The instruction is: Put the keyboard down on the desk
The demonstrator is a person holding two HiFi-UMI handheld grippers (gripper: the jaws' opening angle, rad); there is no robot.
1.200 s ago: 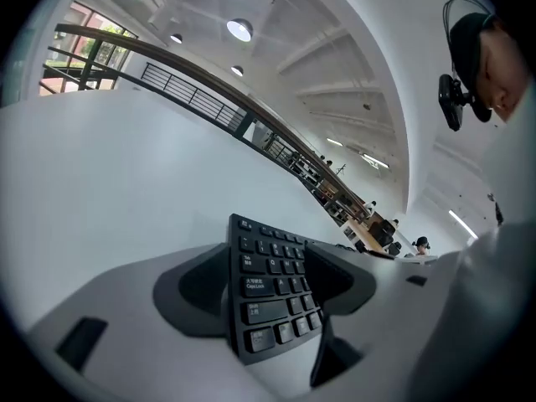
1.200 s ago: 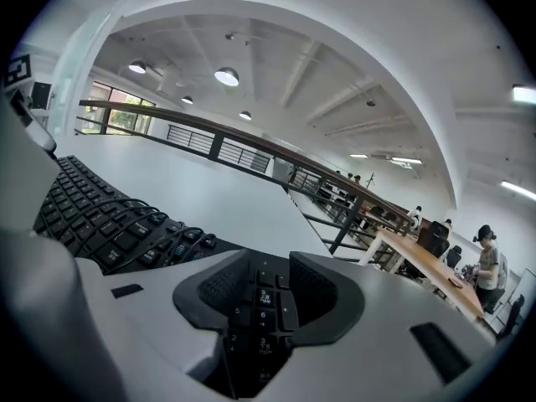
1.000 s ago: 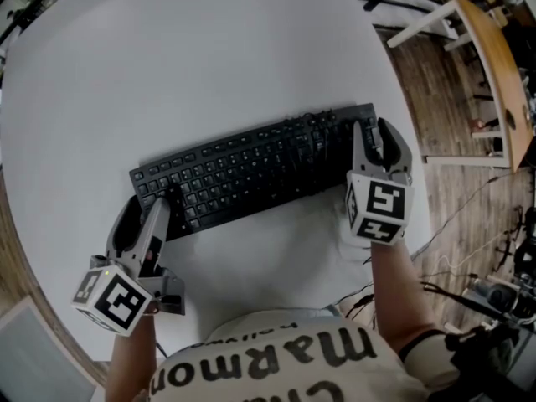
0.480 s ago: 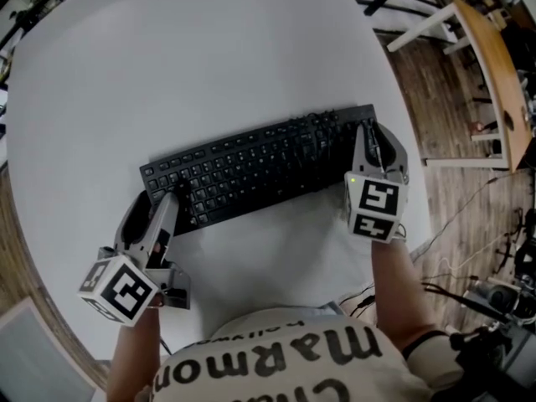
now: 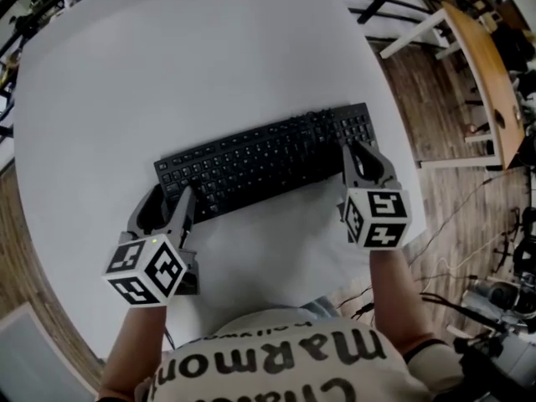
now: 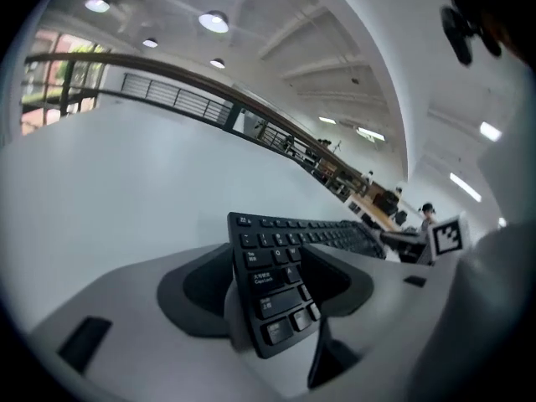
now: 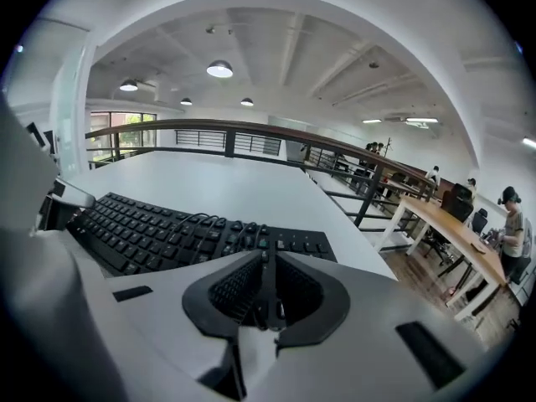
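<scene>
Black full-size keyboard (image 5: 264, 162) lies flat and slantwise on the round white counter (image 5: 167, 74), near the person's edge. On its keys only "Caps Lock" can be made out; the pale shirt (image 5: 276, 367) shows part of a print, "MaRmon". Around the counter are wood-plank floor (image 5: 435, 124), a long wooden desk (image 5: 481, 65), dark railings and round ceiling lights. The left gripper (image 5: 167, 201) has its jaws spread wide, with the keyboard's left near corner standing between them. The right gripper (image 5: 358, 151) has its jaws pressed together on nothing, the tip at the keyboard's near edge towards its right end.
</scene>
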